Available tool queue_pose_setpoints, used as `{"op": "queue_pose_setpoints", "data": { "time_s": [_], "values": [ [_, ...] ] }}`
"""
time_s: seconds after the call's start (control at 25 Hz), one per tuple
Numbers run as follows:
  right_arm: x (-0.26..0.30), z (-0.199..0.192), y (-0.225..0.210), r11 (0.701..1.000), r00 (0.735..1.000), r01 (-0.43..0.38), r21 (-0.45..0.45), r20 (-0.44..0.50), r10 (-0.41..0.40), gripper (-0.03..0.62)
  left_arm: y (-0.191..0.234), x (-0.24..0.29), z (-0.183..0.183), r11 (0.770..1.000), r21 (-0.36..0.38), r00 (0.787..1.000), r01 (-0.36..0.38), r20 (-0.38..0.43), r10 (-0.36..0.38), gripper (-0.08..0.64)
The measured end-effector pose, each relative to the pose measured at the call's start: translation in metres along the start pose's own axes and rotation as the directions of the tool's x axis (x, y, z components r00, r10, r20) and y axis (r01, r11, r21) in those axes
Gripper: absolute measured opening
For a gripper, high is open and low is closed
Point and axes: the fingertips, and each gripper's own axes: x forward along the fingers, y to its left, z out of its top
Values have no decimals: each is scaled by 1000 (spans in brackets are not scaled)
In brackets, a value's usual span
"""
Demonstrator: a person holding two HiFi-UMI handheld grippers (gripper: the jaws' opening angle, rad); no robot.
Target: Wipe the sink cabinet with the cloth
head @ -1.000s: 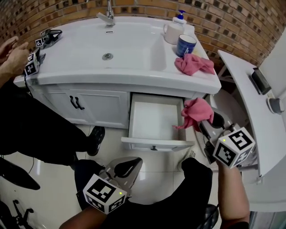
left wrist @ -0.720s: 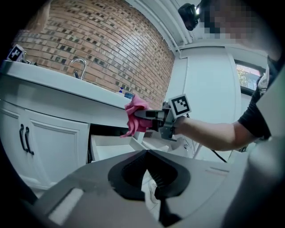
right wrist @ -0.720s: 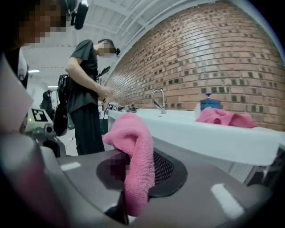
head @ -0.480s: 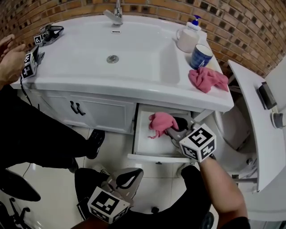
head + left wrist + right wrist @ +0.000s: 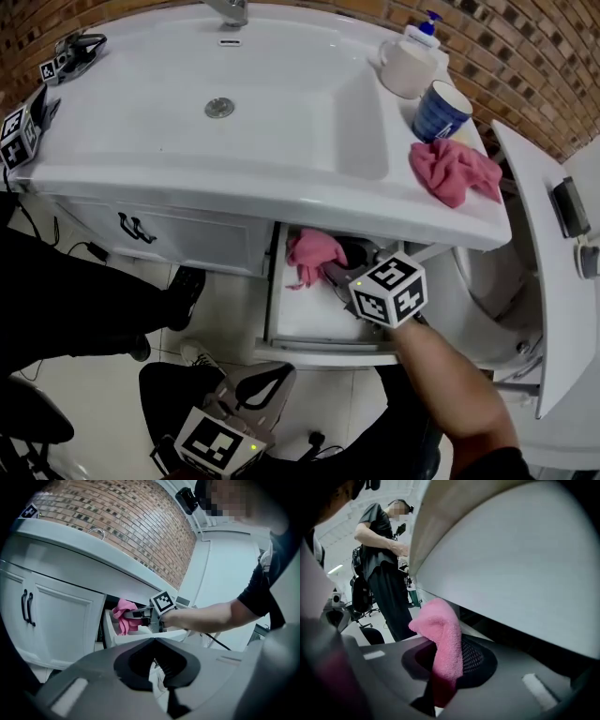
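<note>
Pink cloth [image 5: 312, 251] clamped in right tool [image 5: 330, 272], now deeper in drawer [image 5: 309, 323]; left tool [image 5: 281, 373] closed, empty.

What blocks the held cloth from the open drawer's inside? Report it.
Nothing visible does: the right hand-held gripper is shut on the pink cloth, which is inside the open drawer, below the countertop.

The right claw [image 5: 330, 270] has carried the pink cloth [image 5: 312, 251] in from outside the open drawer [image 5: 314, 323]. A second ago the cloth hung by the drawer's front right corner. Half a second back it sat mid-drawer. Now it has been pushed further toward the back left, tucked just under the front edge of the desk [image 5: 281, 202], and the arm has reached in deeper after it.
</note>
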Motion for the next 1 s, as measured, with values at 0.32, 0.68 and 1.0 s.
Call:
{"op": "queue_pose_setpoints", "data": {
  "time_s": [0.32,0.68,1.0],
  "values": [
    [-28,-18,-30,995,993,95,1,-73,-95,78,0,0,5,1000,7,1000,14,5,-14,6],
    [-85,-35,-62,978,968,210,-17,-135,-210,77,-11,3,11,999,21,999,39,27,-39,6],
    [-115,-44,-79,961,950,276,-22,-146,-276,78,-20,6,8,998,37,998,56,19,-57,6]
  ]
}}
